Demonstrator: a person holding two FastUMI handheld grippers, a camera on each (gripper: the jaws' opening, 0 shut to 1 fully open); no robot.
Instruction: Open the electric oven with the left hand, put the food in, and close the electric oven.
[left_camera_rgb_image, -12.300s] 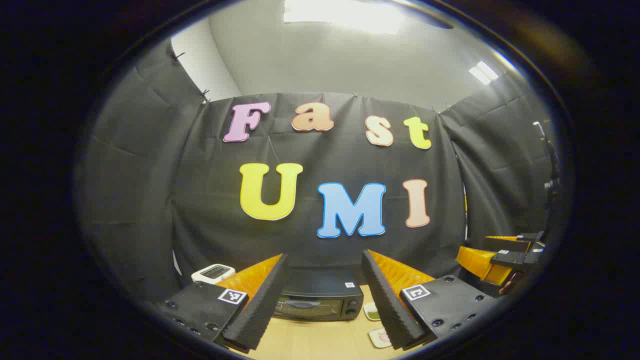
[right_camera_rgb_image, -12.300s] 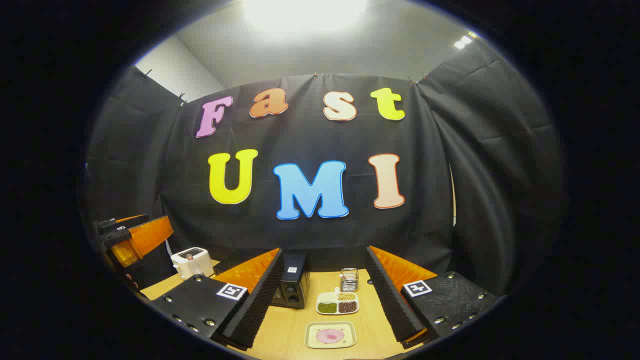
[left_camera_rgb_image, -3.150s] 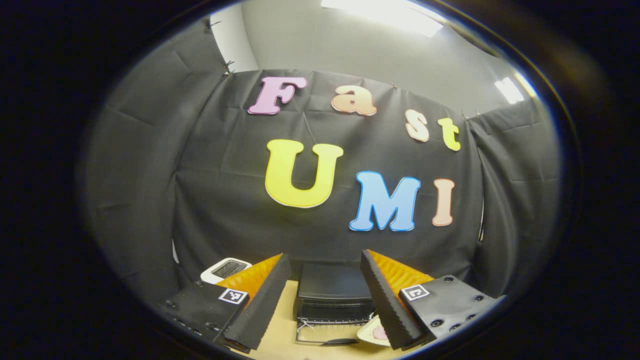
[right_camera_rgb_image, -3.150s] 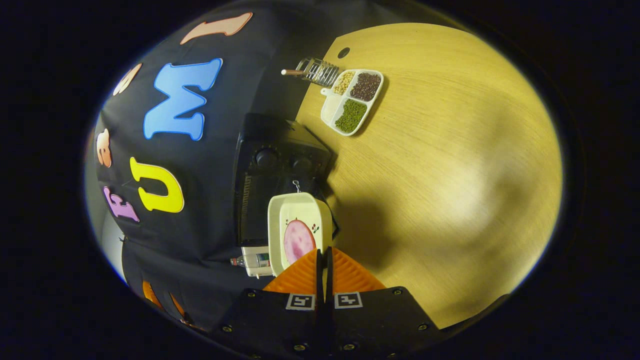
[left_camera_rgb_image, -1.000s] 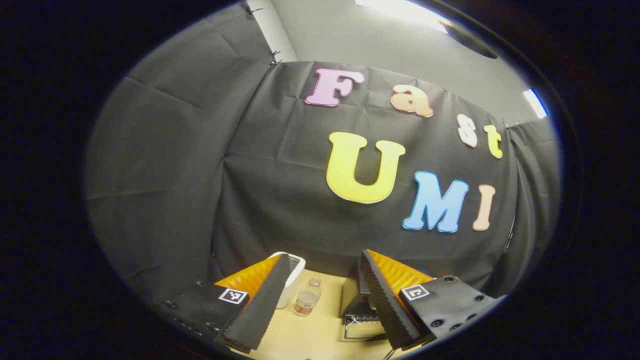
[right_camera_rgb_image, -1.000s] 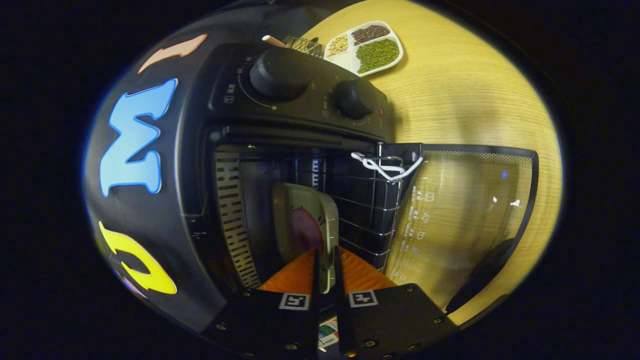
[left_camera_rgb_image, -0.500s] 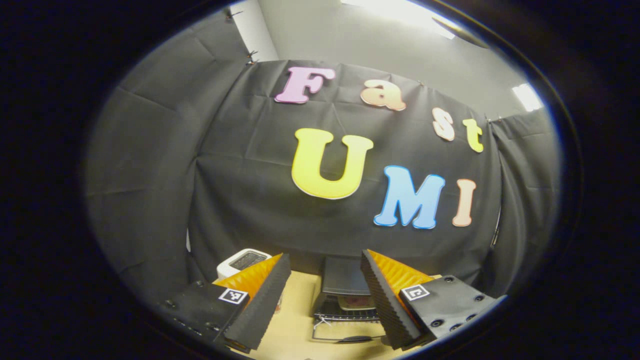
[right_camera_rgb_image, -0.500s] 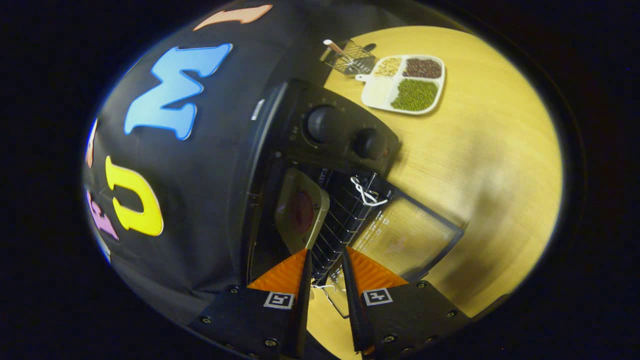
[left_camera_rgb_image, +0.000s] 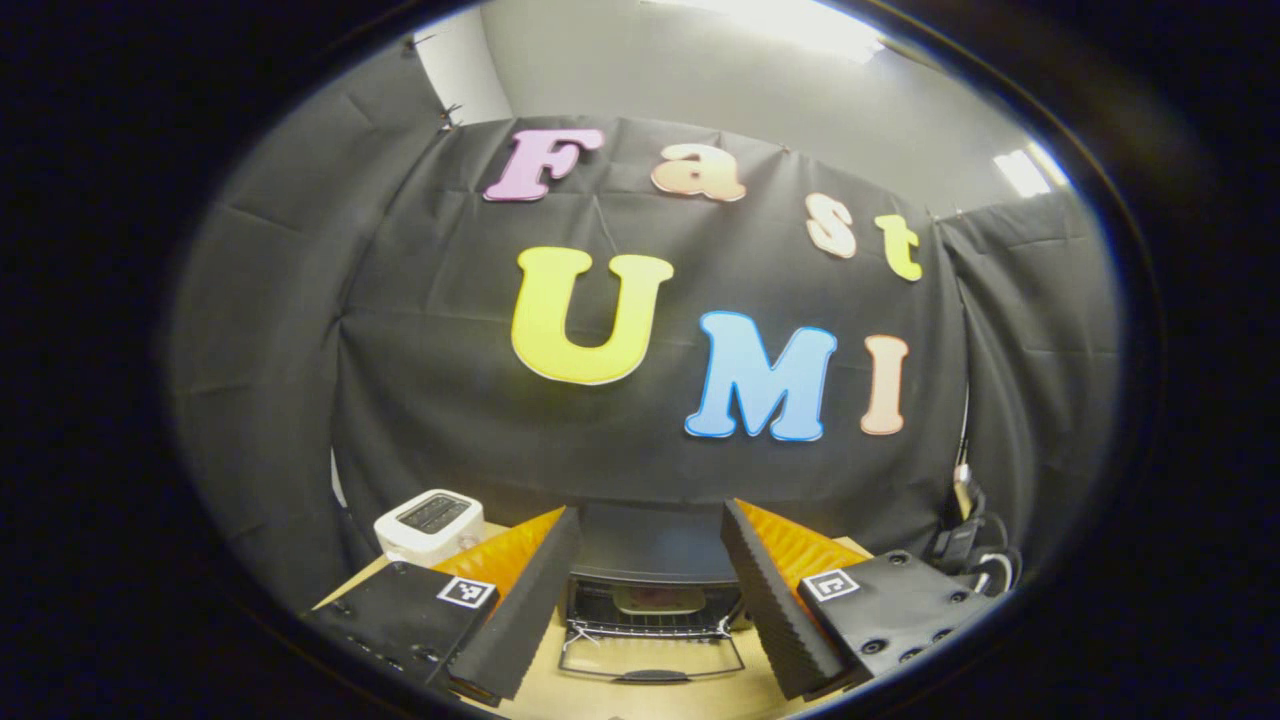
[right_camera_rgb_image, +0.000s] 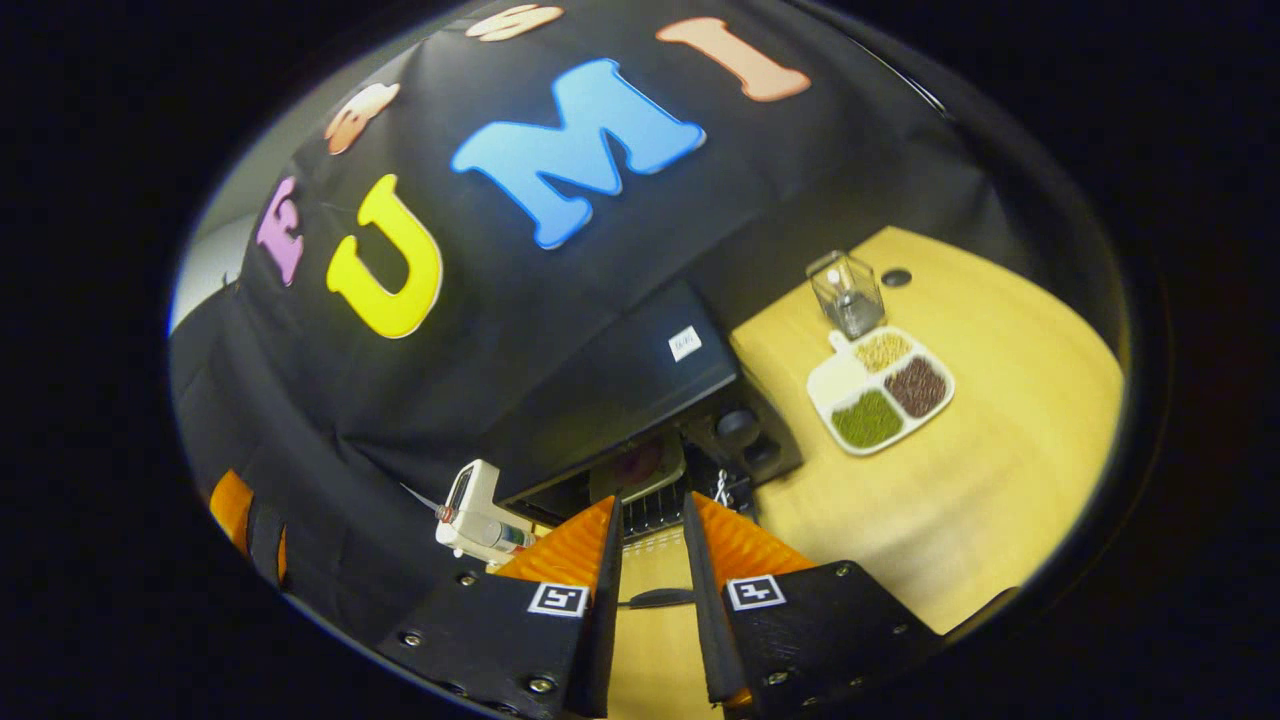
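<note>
The black electric oven (left_camera_rgb_image: 650, 545) stands ahead of my left gripper (left_camera_rgb_image: 650, 515), which is open and holds nothing. The oven's glass door (left_camera_rgb_image: 650, 655) lies folded down flat in front of it. Inside, on the wire rack, rests the pale plate with pink food (left_camera_rgb_image: 660, 598). In the right gripper view the oven (right_camera_rgb_image: 620, 400) is seen from above and tilted, with the plate (right_camera_rgb_image: 640, 468) inside its mouth. My right gripper (right_camera_rgb_image: 650, 510) hovers over the lowered door, its fingers a little apart and nothing between them.
A white toaster (left_camera_rgb_image: 430, 520) stands left of the oven. A divided tray of beans (right_camera_rgb_image: 880, 390) and a clear container (right_camera_rgb_image: 848, 290) sit on the wooden table (right_camera_rgb_image: 1000, 480) to the oven's right. Cables (left_camera_rgb_image: 965, 540) hang at the far right.
My right gripper has let go of the plate on the oven rack and drawn back out, rising away. The left gripper view has swung back to face the oven squarely.
</note>
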